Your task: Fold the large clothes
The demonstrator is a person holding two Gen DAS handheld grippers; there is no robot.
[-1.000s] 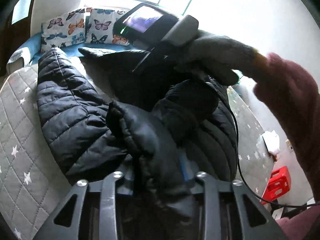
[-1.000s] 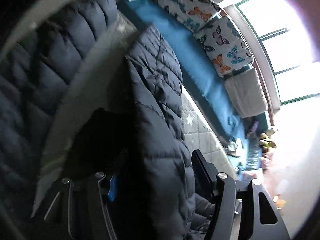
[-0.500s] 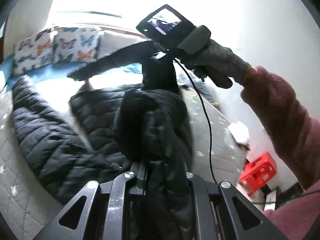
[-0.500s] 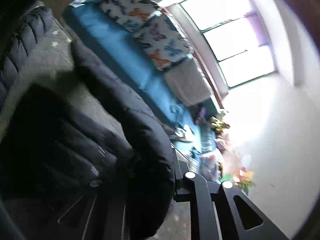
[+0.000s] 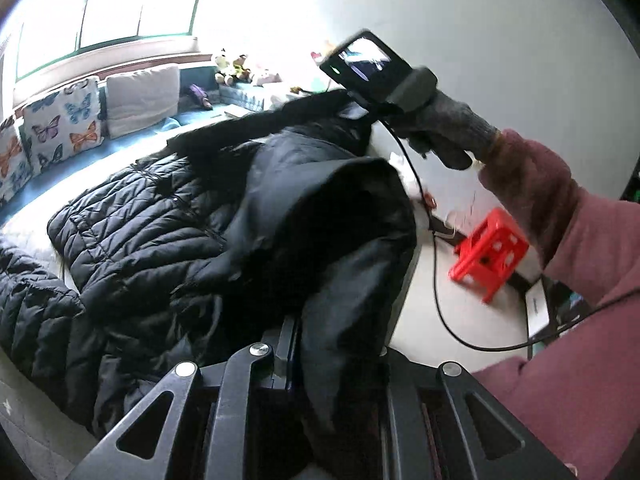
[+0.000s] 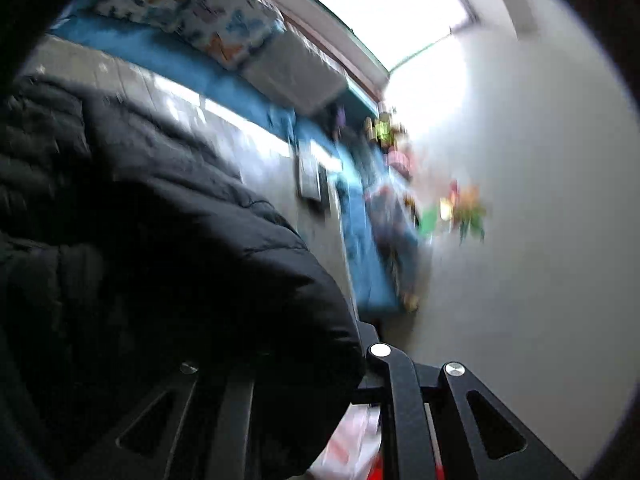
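The jacket [image 5: 168, 220] has been lifted off the bed [image 5: 24, 420]. Fabric is pinched by the left gripper [image 5: 332, 364], opening slightly, and the clamped right gripper [image 6: 304, 380]. Step: carrying the fold; level lowering is required next.

We are looking at a bright window [image 5: 132, 4] running above a blue bench seat [image 5: 132, 140]. Butterfly-print cushions [image 5: 60, 120] are leaning against the sill, with a plain beige cushion [image 5: 142, 96] sitting just beside them — soft toys [image 5: 234, 68] are crowding the far end of the seat. A red plastic stool [image 5: 490, 252] is standing on the pale floor near the white wall [image 5: 500, 20]. From the right wrist view we are seeing the same cushions [image 6: 212, 28] — blurred — and the window [image 6: 384, 4].
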